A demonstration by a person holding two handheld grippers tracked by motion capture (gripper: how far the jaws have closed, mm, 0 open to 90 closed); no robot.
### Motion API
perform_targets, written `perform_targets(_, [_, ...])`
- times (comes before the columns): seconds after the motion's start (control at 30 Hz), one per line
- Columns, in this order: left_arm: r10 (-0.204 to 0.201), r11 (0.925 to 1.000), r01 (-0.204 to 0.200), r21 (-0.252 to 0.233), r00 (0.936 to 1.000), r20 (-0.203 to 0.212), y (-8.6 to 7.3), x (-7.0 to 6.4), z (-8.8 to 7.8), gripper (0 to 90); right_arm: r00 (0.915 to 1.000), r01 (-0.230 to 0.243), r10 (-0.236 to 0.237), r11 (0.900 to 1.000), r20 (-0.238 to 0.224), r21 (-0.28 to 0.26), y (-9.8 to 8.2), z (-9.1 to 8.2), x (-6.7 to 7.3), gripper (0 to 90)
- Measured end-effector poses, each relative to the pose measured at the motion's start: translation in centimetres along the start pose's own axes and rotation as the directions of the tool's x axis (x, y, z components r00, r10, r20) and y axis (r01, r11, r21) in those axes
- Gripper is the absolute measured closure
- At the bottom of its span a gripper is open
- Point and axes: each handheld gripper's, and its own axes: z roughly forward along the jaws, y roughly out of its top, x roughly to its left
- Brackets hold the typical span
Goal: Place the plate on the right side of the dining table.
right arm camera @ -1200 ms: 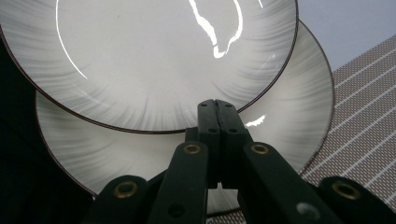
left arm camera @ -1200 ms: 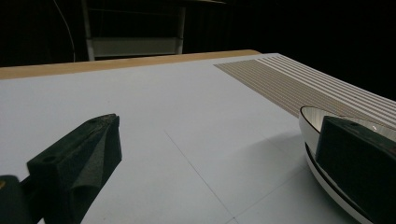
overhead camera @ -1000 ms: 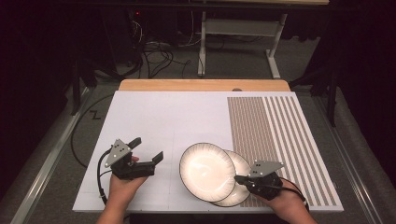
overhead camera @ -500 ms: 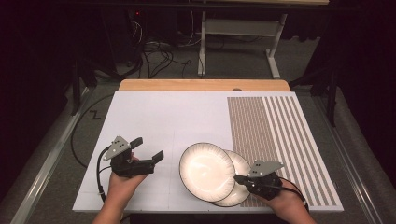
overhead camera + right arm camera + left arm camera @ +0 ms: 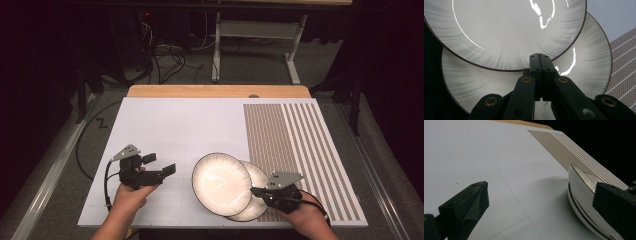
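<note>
White plates with dark rims lie near the front edge of the table point(image 5: 165, 125): we see the upper plate point(image 5: 220, 182) overlapping the lower plate point(image 5: 257, 200), shifted to its left. Both rest on the white sheet, the lower one reaching the edge of the brown striped mat point(image 5: 295, 145). Our right gripper point(image 5: 256, 191) sits at the lower plate's near right side with its jaws pressed together; in the right gripper view the closed tips point(image 5: 540, 58) lie over the lower plate point(image 5: 584, 62), right at the rim of the upper plate point(image 5: 506, 30). Whether they pinch anything we cannot tell. Our left gripper point(image 5: 159, 164) is held to the left of the plates, jaws wide apart and holding nothing, pointing toward them.
</note>
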Motion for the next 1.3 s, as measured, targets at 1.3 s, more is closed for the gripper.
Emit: perform_targets(1.3, [-0.303, 0.9270, 0.259, 0.271, 0.9438, 0.133, 0.2, -2.0, 2.9, 2.9, 1.0000, -0.001, 0.001, 1.000, -0.001, -0.002, 0.1, 0.0, 0.0, 90.0])
